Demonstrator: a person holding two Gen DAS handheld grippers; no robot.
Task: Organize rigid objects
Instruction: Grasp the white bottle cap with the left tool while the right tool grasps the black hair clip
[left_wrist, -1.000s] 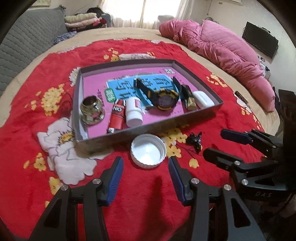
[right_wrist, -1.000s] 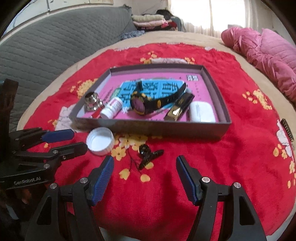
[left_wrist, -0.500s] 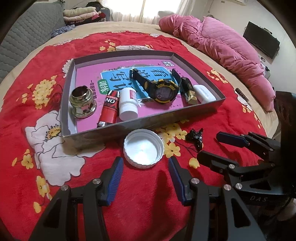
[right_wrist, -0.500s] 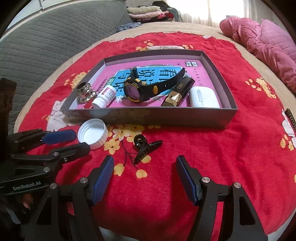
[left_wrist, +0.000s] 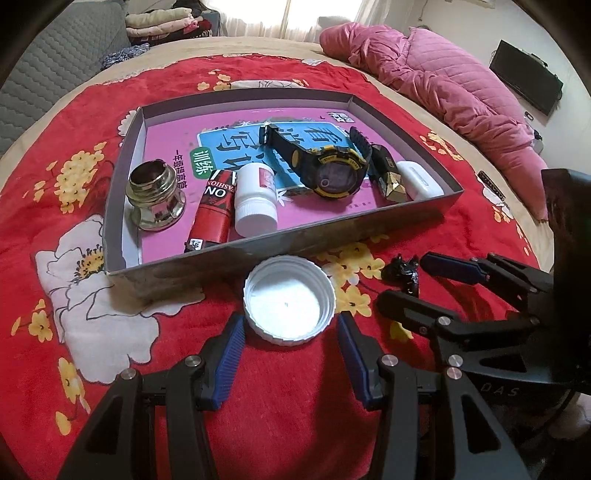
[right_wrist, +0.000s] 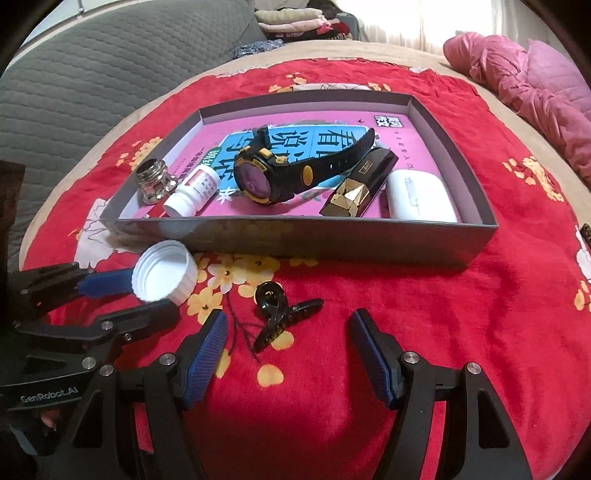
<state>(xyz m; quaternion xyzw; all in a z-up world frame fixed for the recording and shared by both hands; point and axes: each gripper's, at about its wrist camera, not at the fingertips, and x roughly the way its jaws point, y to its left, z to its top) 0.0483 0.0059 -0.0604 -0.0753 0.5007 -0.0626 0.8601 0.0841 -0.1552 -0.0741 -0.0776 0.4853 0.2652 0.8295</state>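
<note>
The white cap lies open side up on the red flowered blanket, just outside the grey tray's near wall. The left tool is spread wide with its blue pads either side of the cap, holding nothing. The small black clip, possibly a hair clip, lies ahead of the right tool, also wide open and empty
</note>
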